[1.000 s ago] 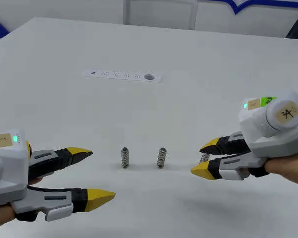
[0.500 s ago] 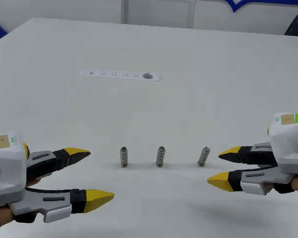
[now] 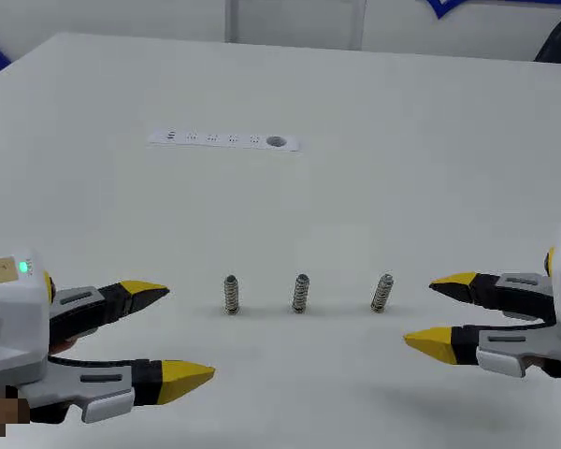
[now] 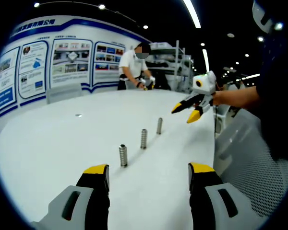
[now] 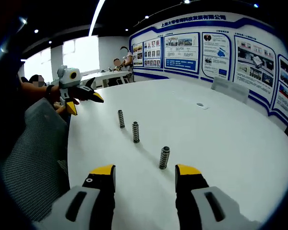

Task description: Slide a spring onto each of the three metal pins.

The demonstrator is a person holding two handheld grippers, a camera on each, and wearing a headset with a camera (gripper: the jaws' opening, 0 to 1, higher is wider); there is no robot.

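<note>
Three metal pins stand in a row on the white table, each wearing a spring: left spring [image 3: 231,294], middle spring [image 3: 301,293], right spring [image 3: 382,292]. In the left gripper view the nearest spring [image 4: 123,155] stands just ahead of the jaws. In the right gripper view the nearest spring [image 5: 164,157] is between the jaw tips' line and a little beyond. My left gripper [image 3: 173,332] is open at the lower left, holding nothing. My right gripper [image 3: 438,313] is open at the right, a short way from the right spring, holding nothing.
A white power strip [image 3: 224,140] lies farther back on the table [image 3: 402,140]. A grey mesh chair [image 5: 33,143] stands at the table's near side. A person [image 4: 133,67] stands in the background by wall display boards.
My right gripper has drawn back to the right, away from the right spring, which now stands free on its pin. The left gripper has stayed put.
</note>
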